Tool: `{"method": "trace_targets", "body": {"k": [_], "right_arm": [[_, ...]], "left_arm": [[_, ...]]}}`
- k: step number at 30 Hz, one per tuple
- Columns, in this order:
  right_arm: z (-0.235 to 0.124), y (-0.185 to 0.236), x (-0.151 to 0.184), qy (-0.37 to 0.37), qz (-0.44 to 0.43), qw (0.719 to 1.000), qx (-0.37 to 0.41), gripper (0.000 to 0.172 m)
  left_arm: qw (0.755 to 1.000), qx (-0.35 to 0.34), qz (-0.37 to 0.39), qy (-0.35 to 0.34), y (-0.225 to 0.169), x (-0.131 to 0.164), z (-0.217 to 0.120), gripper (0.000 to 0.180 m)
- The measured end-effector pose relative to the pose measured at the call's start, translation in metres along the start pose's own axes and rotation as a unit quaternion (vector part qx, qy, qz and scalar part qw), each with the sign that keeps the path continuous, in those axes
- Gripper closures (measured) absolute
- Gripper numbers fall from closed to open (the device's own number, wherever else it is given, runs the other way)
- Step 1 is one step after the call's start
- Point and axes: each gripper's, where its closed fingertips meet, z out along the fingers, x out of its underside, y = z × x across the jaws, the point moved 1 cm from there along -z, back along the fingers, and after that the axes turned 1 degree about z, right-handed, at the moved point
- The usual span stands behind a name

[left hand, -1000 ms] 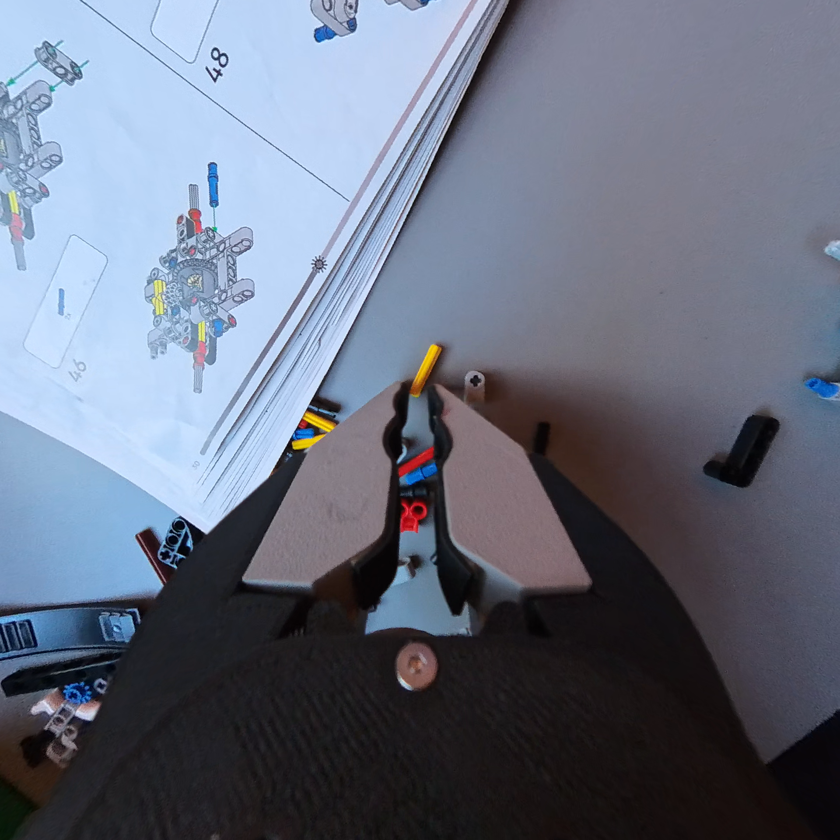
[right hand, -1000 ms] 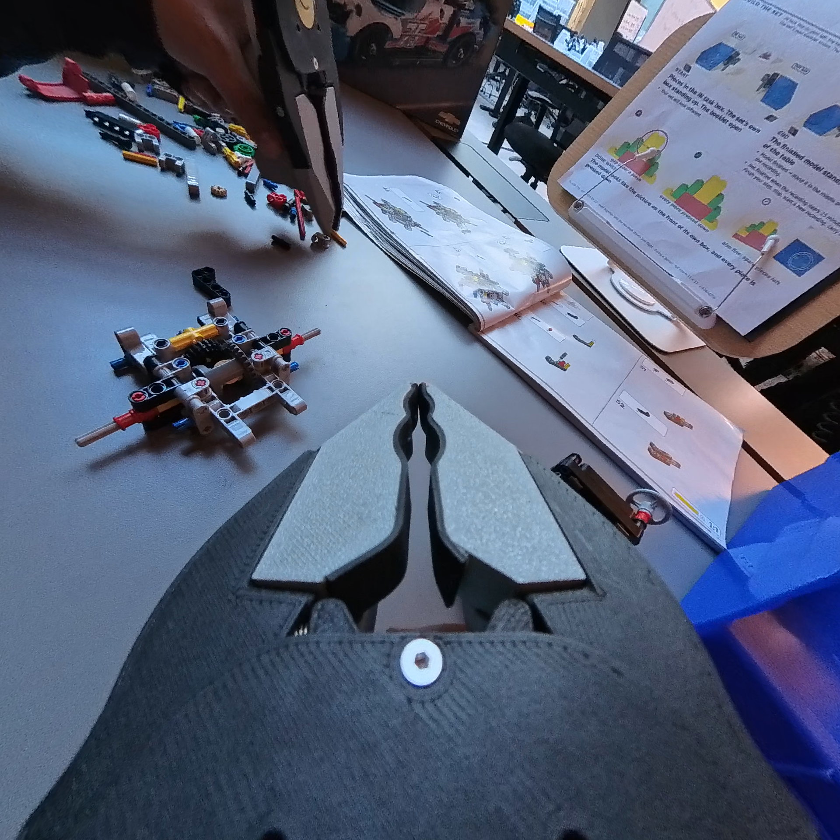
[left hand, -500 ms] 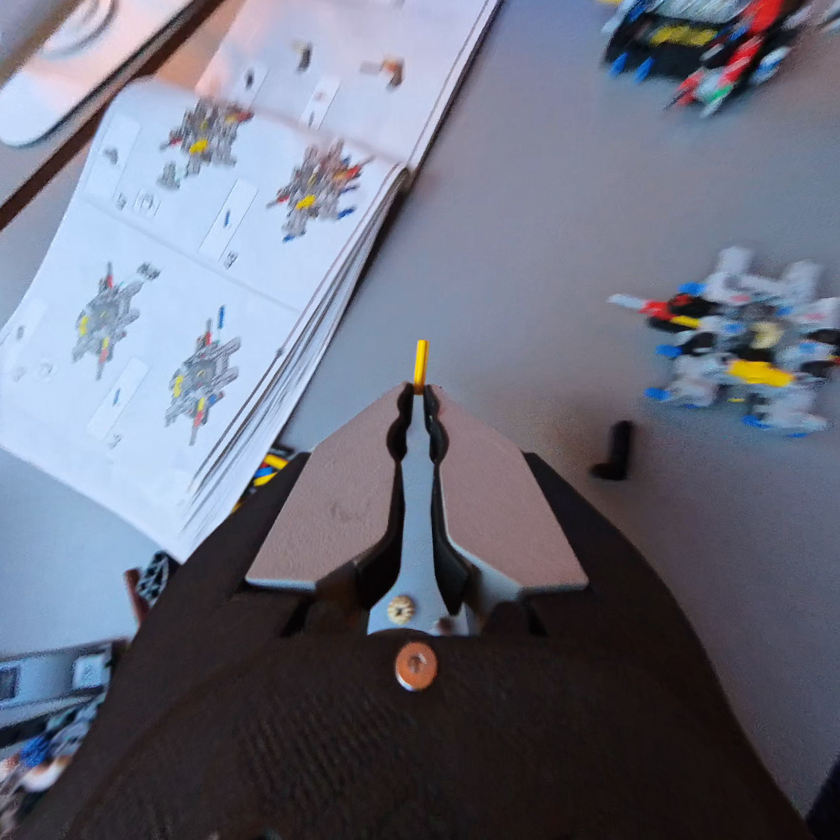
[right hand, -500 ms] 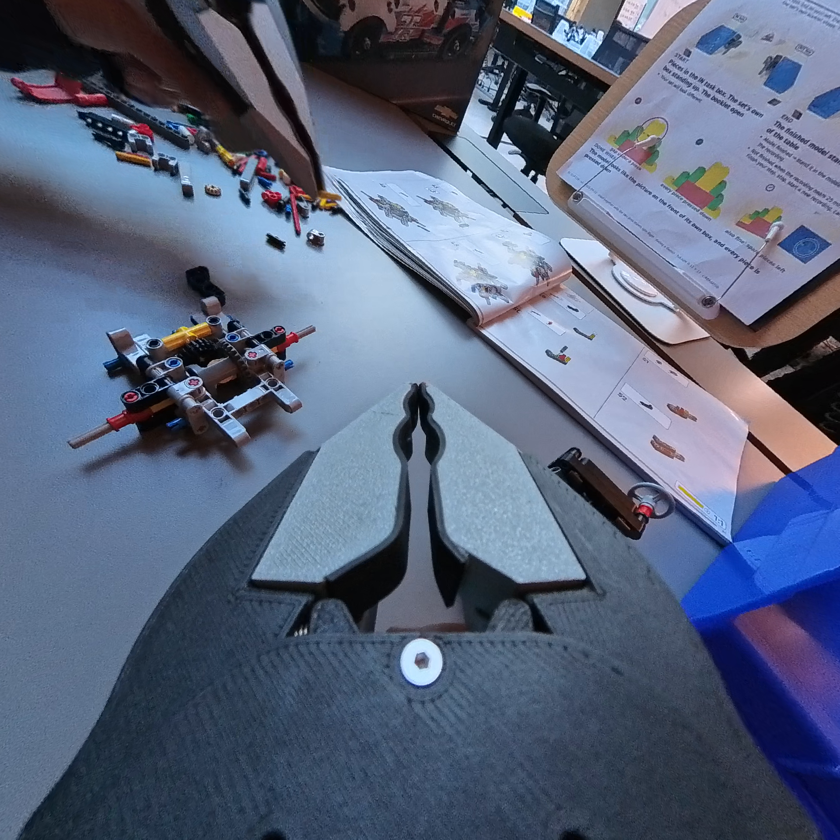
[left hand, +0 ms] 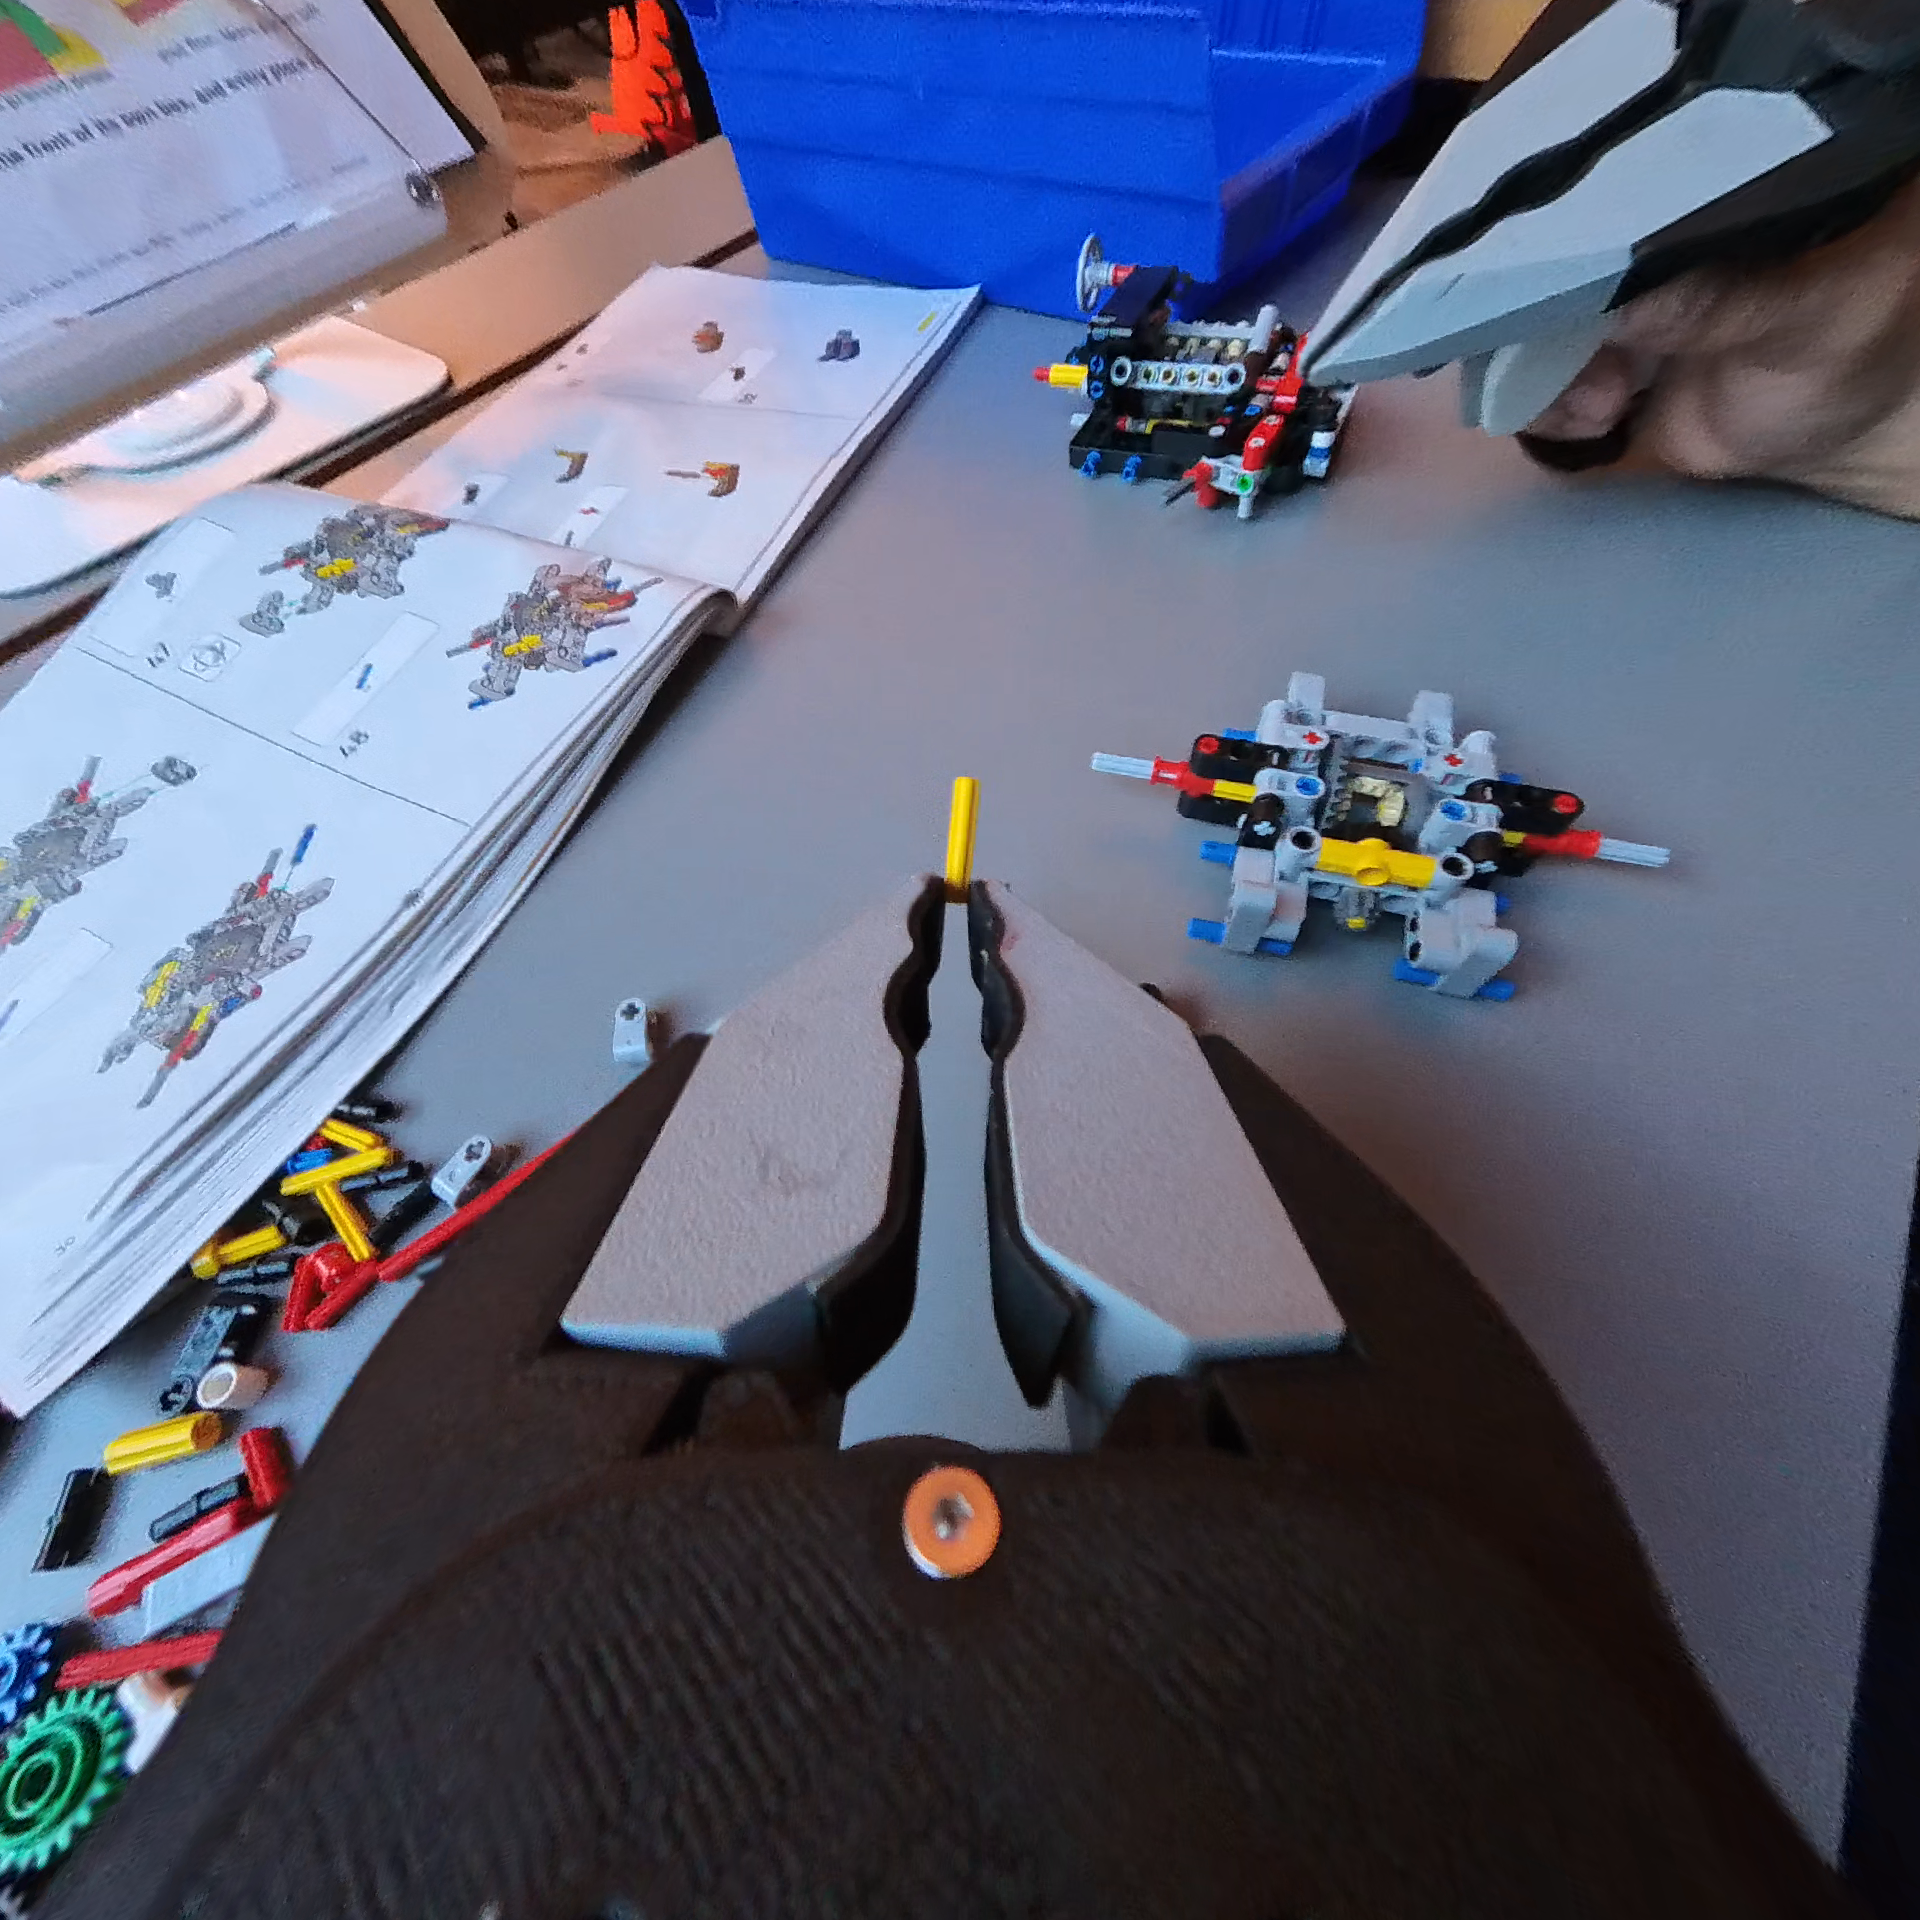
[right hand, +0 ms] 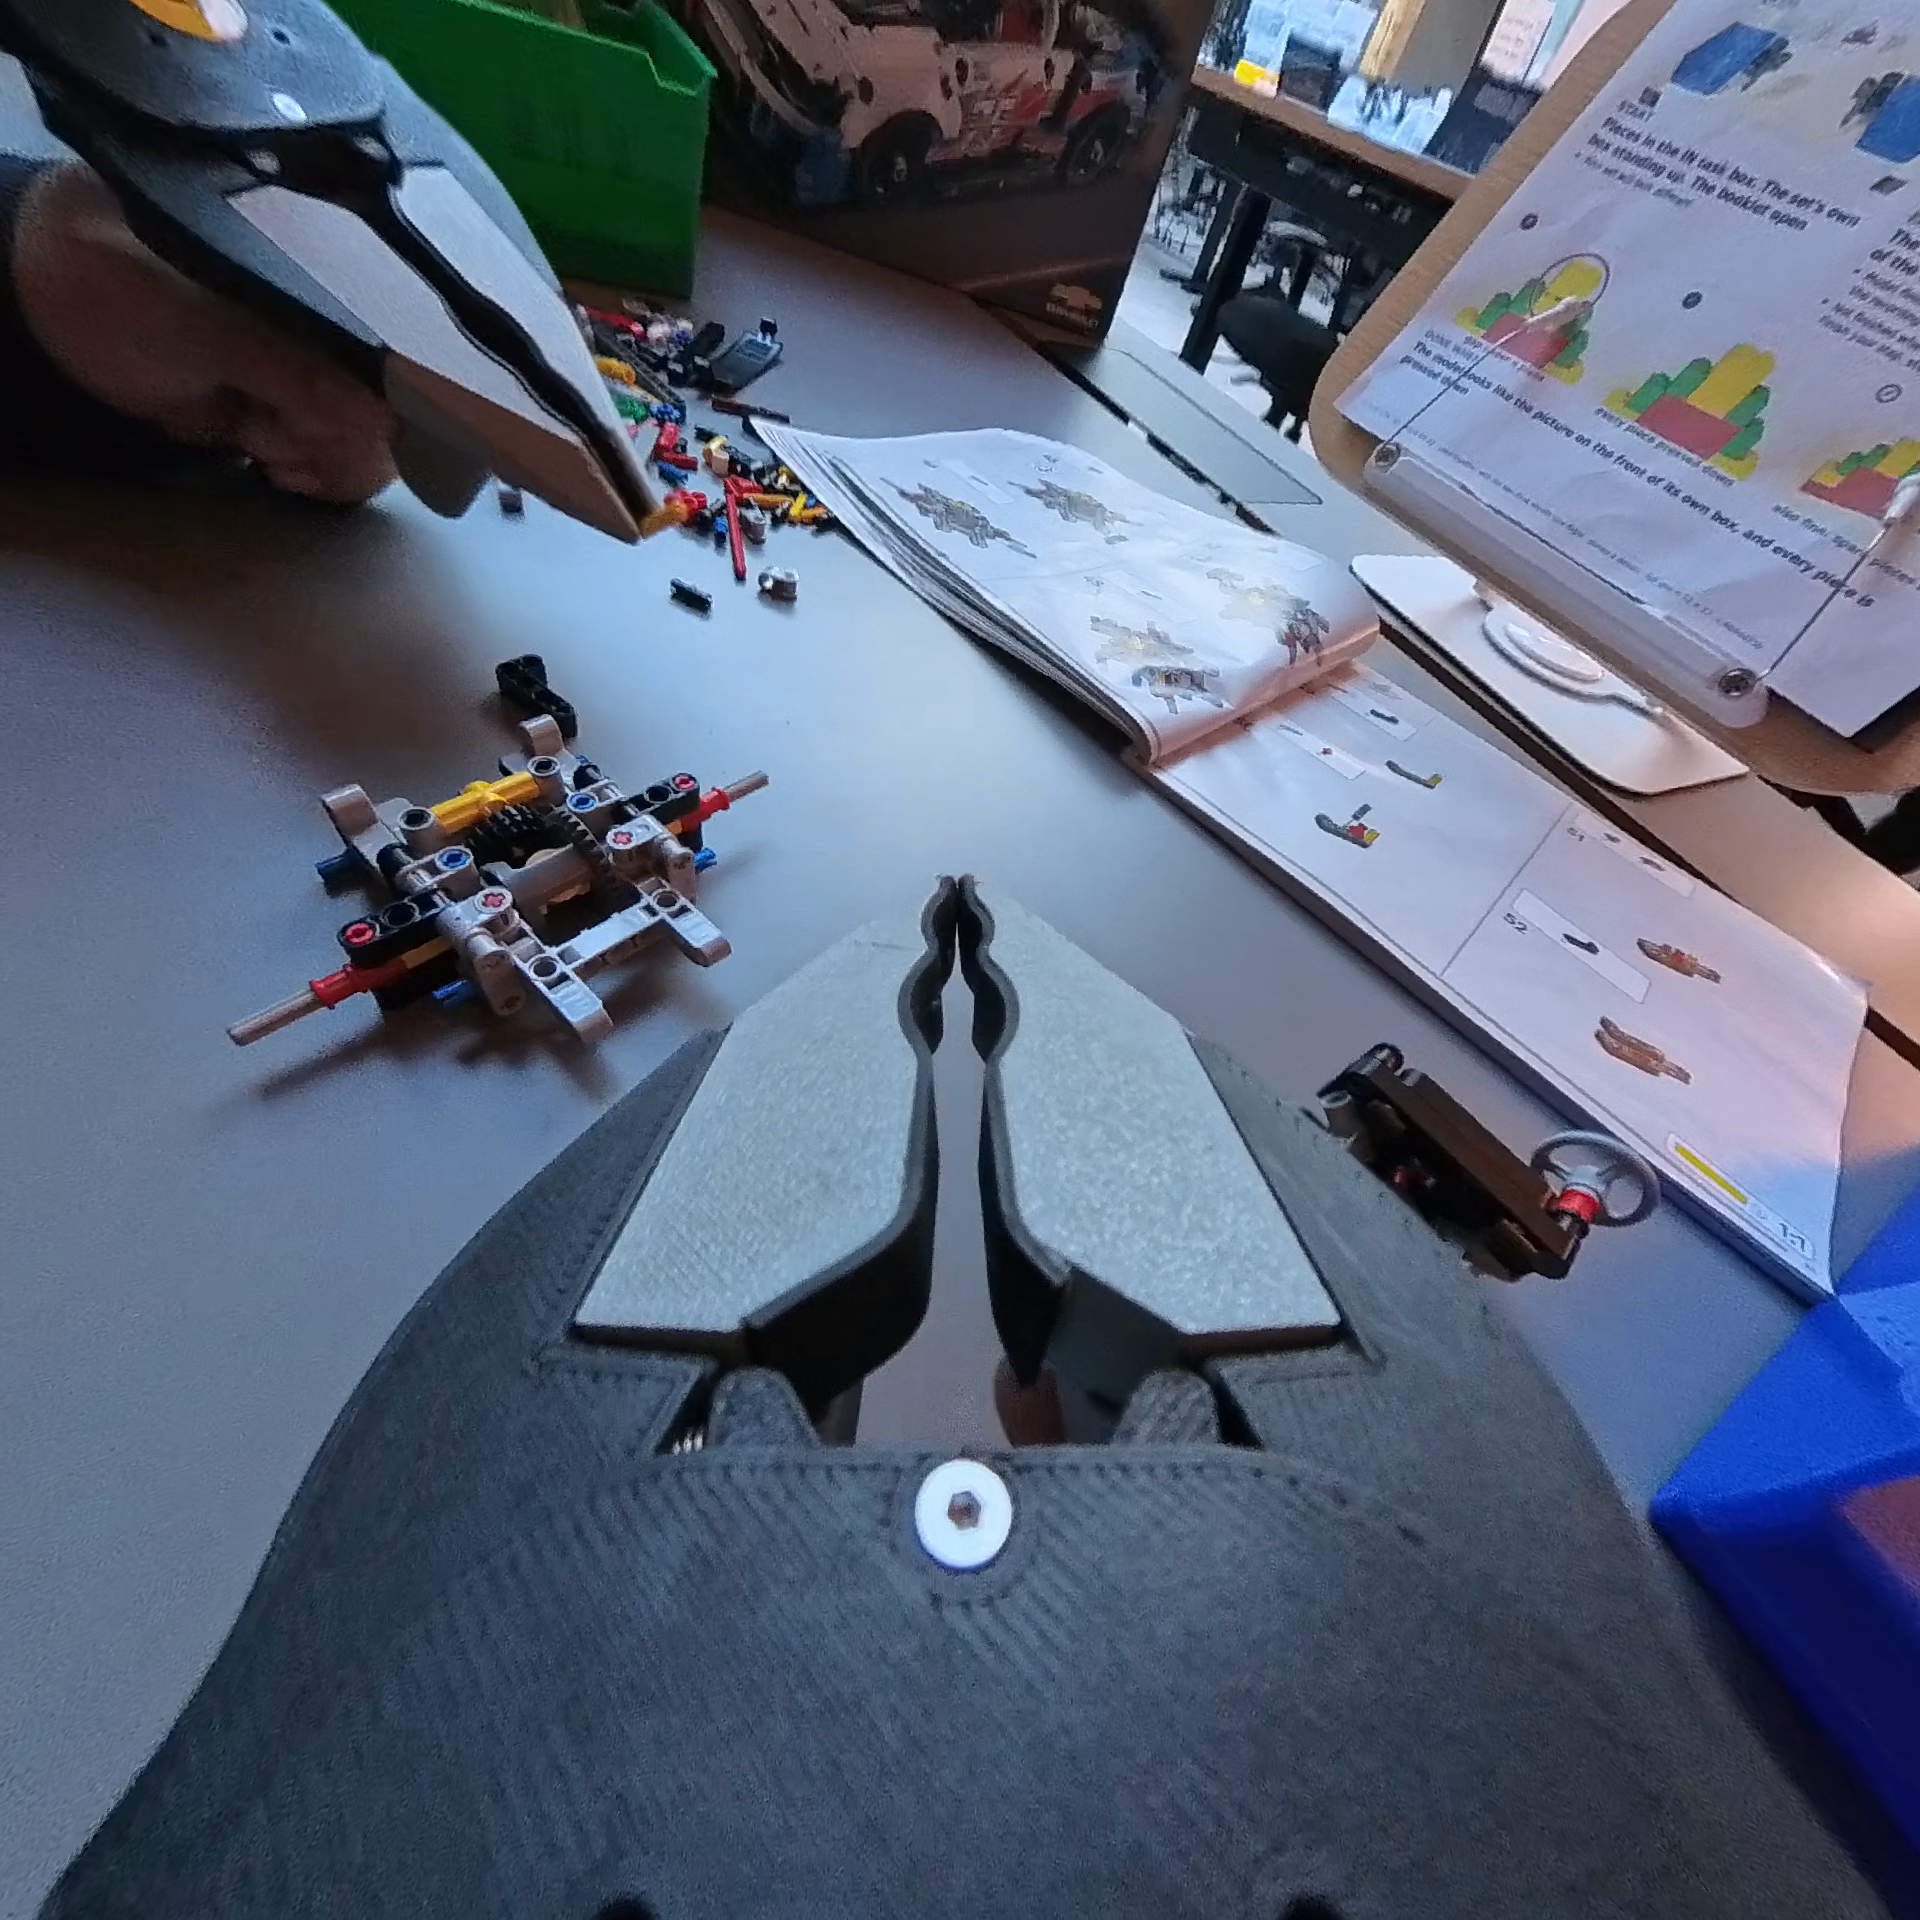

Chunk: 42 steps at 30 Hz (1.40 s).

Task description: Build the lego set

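Observation:
My left gripper (left hand: 958, 891) is shut on a short yellow rod (left hand: 961, 831), which sticks out past the fingertips, held above the grey table (left hand: 935, 623). It also shows in the right wrist view (right hand: 639, 514) at the upper left, above the loose parts. A grey, black and yellow brick assembly (left hand: 1371, 831) lies to the right of the rod; it shows in the right wrist view (right hand: 499, 883) too. My right gripper (right hand: 958, 885) is shut with nothing between its fingertips, and it shows in the left wrist view (left hand: 1311, 358) over a second, black assembly (left hand: 1195, 405).
An open instruction booklet (left hand: 312, 727) lies at the left, with a pile of small loose parts (left hand: 291, 1247) by its near edge. A blue bin (left hand: 1039, 135) stands at the back. A green bin (right hand: 582, 114), a printed box and an instruction stand (right hand: 1662, 312) are in the right wrist view. There is about 15 cm between the tips of the two grippers.
My left gripper closed on the yellow rod at the parts pile, lifted it and swung right toward the assemblies. The right gripper stayed shut and barely moved.

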Motion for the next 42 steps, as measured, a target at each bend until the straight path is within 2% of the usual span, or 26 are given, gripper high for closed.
{"method": "trace_targets", "body": {"k": [1, 2, 6, 8, 13, 15, 18, 23, 42], "right_arm": [[0.001, -0.001, -0.003, -0.013, 0.006, 1.0, 0.001, 0.171], [0.003, -0.002, -0.007, -0.023, 0.015, 1.0, -0.001, 0.157], [0.021, 0.016, -0.025, -0.034, 0.053, 0.995, -0.073, 0.146], [0.033, 0.034, -0.037, -0.038, 0.045, 0.991, -0.118, 0.139], [0.069, 0.062, -0.056, -0.008, -0.022, 0.98, -0.198, 0.151], [0.078, 0.077, -0.059, 0.001, -0.016, 0.965, -0.26, 0.159], [0.089, 0.085, -0.064, -0.003, 0.002, 0.956, -0.293, 0.158], [0.089, 0.085, -0.067, -0.031, 0.0, 0.958, -0.285, 0.172], [0.085, 0.093, -0.063, -0.04, -0.007, 0.96, -0.278, 0.169]], "left_arm": [[1.0, 0.002, 0.003, -0.009, 0.0, -0.002, -0.001, 0.179], [1.0, 0.008, 0.0, -0.012, -0.002, -0.003, -0.001, 0.179], [0.999, 0.017, 0.002, -0.03, -0.009, -0.007, -0.003, 0.179], [0.999, 0.02, 0.011, -0.039, -0.011, -0.01, -0.004, 0.179], [0.996, 0.041, 0.011, -0.079, -0.016, -0.019, -0.011, 0.179], [0.994, 0.044, 0.013, -0.095, -0.017, -0.022, -0.014, 0.179], [0.994, 0.053, 0.018, -0.096, -0.02, -0.022, -0.014, 0.179], [0.993, 0.057, 0.04, -0.097, -0.026, -0.023, -0.013, 0.179], [0.992, 0.061, 0.071, -0.09, -0.036, -0.023, -0.008, 0.179]]}}
